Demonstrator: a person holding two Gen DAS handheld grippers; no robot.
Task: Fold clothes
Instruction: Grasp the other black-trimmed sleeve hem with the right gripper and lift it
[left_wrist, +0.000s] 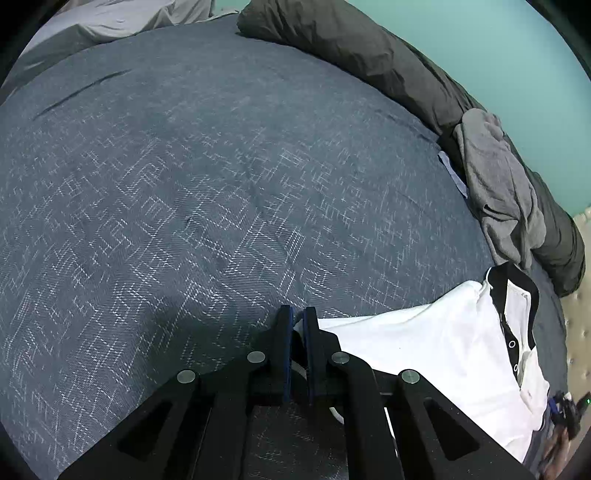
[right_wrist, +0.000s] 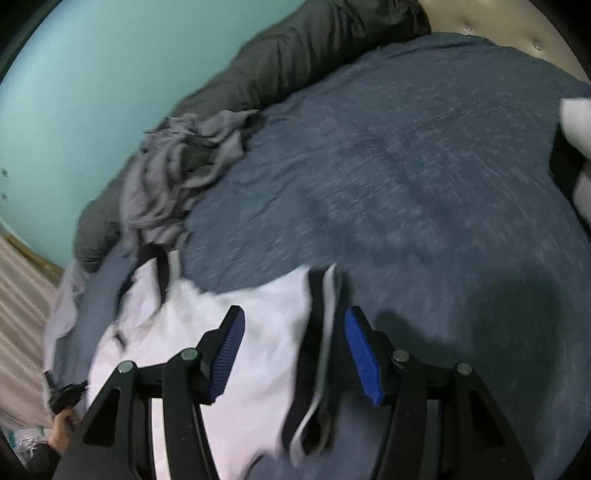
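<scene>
We pinch the shirt (left_wrist: 424, 343) edge with the left gripper (left_wrist: 298, 317); the right gripper (right_wrist: 293, 332) hovers released above its trim; next we grasp there.

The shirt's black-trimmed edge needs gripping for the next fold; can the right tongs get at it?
Probably yes: the right tongs are open, with the shirt's black-trimmed edge lying between the fingers, nothing covering it.

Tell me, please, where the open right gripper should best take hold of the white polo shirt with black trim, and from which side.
Probably the black-and-white sleeve band of the white polo shirt, which lies between the spread pads of the right gripper. Come from above and close across it: the band is a narrow, thicker strip at the shirt's edge. The left gripper already pinches another white edge.
</scene>
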